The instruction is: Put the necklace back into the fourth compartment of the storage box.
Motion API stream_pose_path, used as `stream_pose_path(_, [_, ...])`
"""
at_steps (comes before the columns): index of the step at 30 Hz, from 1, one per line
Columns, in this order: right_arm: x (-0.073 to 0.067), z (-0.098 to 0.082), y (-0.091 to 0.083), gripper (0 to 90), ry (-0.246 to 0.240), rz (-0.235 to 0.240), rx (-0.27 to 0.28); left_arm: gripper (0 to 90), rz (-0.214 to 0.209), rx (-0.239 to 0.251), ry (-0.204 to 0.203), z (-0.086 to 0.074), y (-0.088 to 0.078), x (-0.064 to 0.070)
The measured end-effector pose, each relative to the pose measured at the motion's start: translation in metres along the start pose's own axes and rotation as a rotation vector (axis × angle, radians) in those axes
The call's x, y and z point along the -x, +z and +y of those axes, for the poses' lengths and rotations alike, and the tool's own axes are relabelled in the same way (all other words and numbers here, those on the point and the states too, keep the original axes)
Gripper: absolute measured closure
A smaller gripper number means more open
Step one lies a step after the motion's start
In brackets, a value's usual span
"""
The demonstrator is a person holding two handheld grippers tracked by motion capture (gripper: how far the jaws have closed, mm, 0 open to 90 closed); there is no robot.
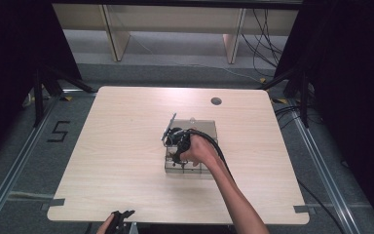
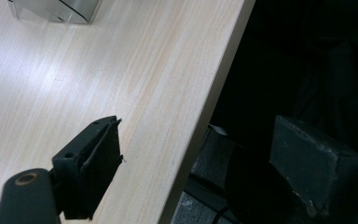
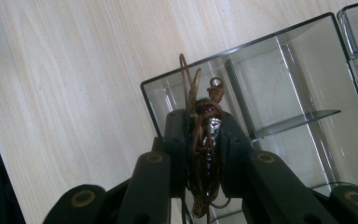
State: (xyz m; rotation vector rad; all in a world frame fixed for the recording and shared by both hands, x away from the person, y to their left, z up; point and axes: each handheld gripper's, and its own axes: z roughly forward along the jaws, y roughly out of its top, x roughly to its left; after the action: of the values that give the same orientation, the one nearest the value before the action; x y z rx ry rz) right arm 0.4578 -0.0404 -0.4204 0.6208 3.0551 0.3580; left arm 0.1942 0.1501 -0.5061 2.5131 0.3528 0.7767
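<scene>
While my right gripper [image 3: 204,140] hangs over the clear box [image 3: 279,93], its jaws are clamped nearly together on a bundle of brown cord [image 3: 200,154] with dark beads and a small metal clasp, likely a necklace or bracelet. I judge the step in hand to be carrying this cord into the box, with the drop not yet made. From the high view the box [image 1: 209,127] sits near the middle of the table [image 1: 121,146], its lid [image 1: 169,126] tilted up at the left, and my right hand [image 1: 197,148] covers its near half. Inside, thin clear dividers split the box into compartments; the ones I can see past the jaws look empty, and the cord hangs above the near left corner cell. Next I would lower until the cord sits within one cell's walls, then part the jaws, watching that loose loops do not snag on a divider or pad. My left gripper [image 2: 103,154] rests low at the near table edge, well apart from the box; one jaw shows with nothing on it, so I cannot tell its opening.
</scene>
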Motion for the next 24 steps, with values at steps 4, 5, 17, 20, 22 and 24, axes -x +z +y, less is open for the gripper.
stream_pose_path(4, [0.0, 0.003, 0.005, 77.3, 0.004, 0.003, -0.002, 15.7, 0.009, 0.006, -0.002, 0.0, -0.001, 0.0])
stream_pose_path(5, [0.0, 0.003, 0.007, 77.3, 0.004, 0.005, -0.005, 15.7, 0.01, 0.006, 0.001, 0.0, 0.0, 0.0])
stream_pose_path(17, [0.007, 0.01, 0.03, 76.5, 0.031, 0.045, -0.022, 15.7, 0.014, 0.009, 0.002, 0.0, -0.001, 0.0])
stream_pose_path(20, [0.008, 0.01, 0.032, 76.0, 0.031, 0.044, -0.014, 15.7, 0.01, -0.001, 0.005, 0.001, -0.002, -0.001])
stream_pose_path(22, [0.009, 0.01, 0.034, 75.3, 0.022, 0.051, -0.01, 15.7, 0.027, 0.005, 0.005, 0.0, -0.001, 0.0])
stream_pose_path(24, [0.008, 0.01, 0.033, 73.9, 0.032, 0.057, -0.012, 15.7, 0.015, 0.006, 0.003, 0.0, -0.001, 0.0])
